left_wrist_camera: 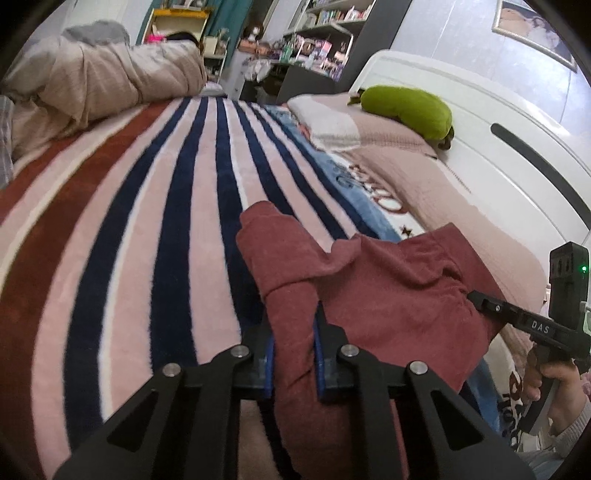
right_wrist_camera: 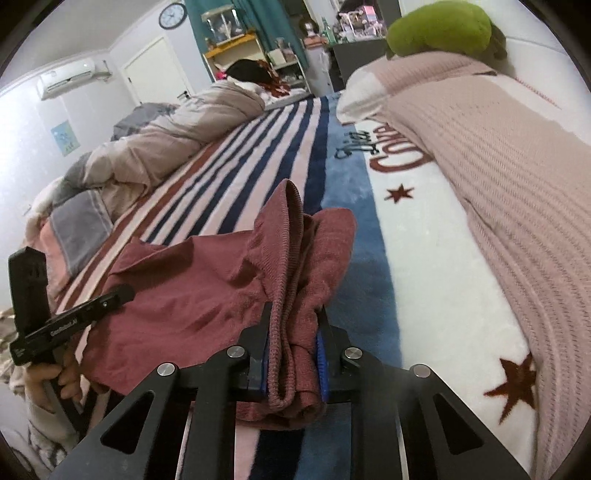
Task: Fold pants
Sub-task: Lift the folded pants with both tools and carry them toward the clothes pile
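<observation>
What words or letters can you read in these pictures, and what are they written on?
"DAS": white letters on the black finger of the right gripper.
"GenRobot.AI", as best it reads: small white print on the left gripper.
Dark red and dark cursive words on the blanket: too warped to read.
Wall clock numerals: too small.
Poster on the wall: too blurred.
The pants show no label.

The pants lie on the striped blanket, a bunched duvet well to their left, a pillow beyond them to the right, the plush toy on that pillow.
</observation>
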Demonstrator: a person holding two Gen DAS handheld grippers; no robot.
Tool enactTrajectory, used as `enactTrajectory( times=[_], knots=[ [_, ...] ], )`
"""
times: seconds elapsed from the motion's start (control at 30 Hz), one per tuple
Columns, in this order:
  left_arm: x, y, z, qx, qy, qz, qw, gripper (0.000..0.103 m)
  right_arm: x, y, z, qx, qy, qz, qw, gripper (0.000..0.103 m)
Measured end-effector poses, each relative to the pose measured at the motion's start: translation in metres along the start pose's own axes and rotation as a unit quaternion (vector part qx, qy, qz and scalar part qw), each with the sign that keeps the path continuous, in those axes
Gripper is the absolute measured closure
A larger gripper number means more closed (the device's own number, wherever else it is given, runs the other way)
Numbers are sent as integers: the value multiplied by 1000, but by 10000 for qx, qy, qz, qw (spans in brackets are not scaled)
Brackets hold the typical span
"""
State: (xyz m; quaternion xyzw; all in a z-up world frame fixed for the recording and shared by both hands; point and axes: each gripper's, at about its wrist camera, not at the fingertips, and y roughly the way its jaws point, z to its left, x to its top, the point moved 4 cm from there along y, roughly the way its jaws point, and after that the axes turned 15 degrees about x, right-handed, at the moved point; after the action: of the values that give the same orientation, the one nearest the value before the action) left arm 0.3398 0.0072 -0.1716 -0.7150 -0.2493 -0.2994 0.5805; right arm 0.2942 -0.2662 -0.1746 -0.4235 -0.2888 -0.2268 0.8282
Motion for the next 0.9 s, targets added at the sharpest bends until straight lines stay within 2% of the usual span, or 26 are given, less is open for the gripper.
enactTrajectory(
  times=[0.23, 0.57, 0.9],
  knots=[
    [8, -54, -4, -26, 116, -433, 9990, 90, 1, -23, 27, 81, -134, -188, 9997, 90],
    [2, -139, 27, 292, -14, -913, 9954, 90, 2, -40, 92, 440, -515, -315, 9972, 90],
    [-3, -207, 69, 484, -188, -1314, 9900, 90, 1, -54, 159, 772, -891, -456, 9920, 90]
  ],
)
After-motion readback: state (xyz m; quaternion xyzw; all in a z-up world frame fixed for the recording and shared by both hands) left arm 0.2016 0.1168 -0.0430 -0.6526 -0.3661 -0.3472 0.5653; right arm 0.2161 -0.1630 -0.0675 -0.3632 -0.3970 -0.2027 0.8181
